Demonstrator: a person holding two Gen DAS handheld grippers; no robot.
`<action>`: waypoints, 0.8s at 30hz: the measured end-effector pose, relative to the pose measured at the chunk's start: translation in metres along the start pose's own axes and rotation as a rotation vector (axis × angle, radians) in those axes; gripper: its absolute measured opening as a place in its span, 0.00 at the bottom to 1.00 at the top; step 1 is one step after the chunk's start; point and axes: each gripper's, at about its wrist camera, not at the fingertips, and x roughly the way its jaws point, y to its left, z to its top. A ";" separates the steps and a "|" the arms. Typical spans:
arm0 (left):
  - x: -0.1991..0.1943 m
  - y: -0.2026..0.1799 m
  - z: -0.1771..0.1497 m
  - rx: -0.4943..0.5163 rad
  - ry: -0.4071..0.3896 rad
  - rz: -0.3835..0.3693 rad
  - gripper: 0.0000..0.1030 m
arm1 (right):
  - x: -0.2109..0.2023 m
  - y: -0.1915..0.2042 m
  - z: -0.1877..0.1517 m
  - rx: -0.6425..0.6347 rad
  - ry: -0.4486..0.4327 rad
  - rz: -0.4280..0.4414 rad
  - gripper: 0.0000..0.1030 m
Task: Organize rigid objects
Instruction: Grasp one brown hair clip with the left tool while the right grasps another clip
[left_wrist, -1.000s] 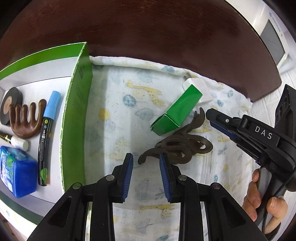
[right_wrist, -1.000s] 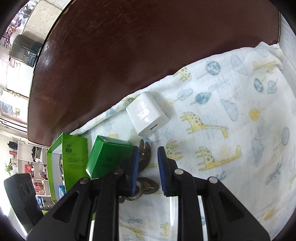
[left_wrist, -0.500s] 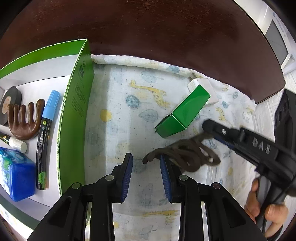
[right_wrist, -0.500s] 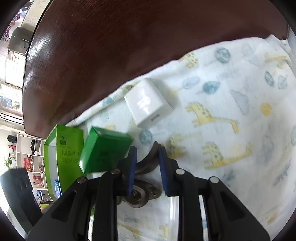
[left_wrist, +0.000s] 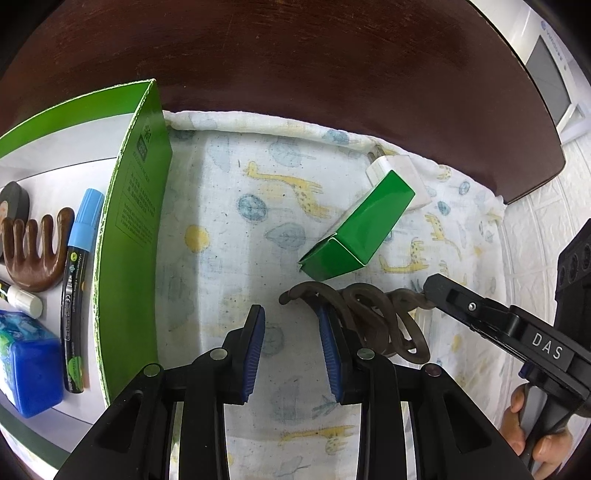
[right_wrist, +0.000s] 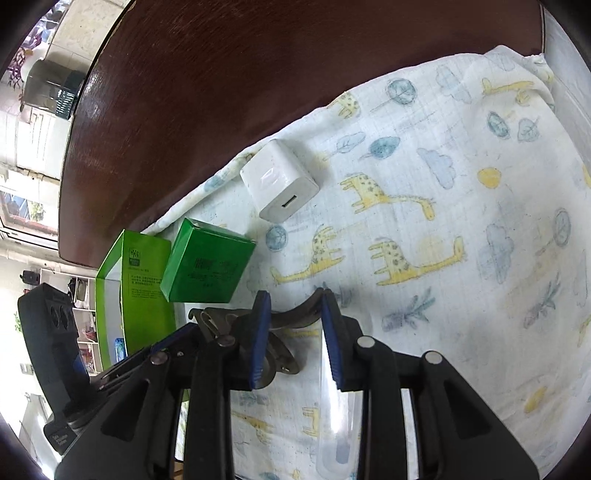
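Cloth printed with giraffes is spread over a dark wooden table, and the loose things are laid on it. A brown hair clip of looped curves is found near the cloth's middle, just below a small green box; a white charger is set just beyond that box, near the cloth's far edge. The right gripper is seen with its jaws opening, one arm of the clip lying between the pads; whether the pads press on it cannot be told. The left gripper is held partly open with nothing between its fingers, its right finger passing in front of the clip. An open green tray is placed at the cloth's left edge, and in it are kept a brown comb, a blue-capped marker, a blue pack and a roll of black tape.
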 end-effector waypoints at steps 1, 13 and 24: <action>-0.002 0.000 0.000 0.002 -0.004 -0.003 0.29 | -0.001 0.001 -0.001 -0.002 -0.005 0.003 0.27; -0.044 0.010 -0.006 0.053 -0.085 -0.154 0.29 | -0.033 0.025 -0.012 -0.065 -0.113 -0.004 0.26; -0.033 0.023 -0.011 -0.033 -0.020 -0.201 0.39 | -0.003 0.009 -0.027 -0.038 -0.026 -0.045 0.24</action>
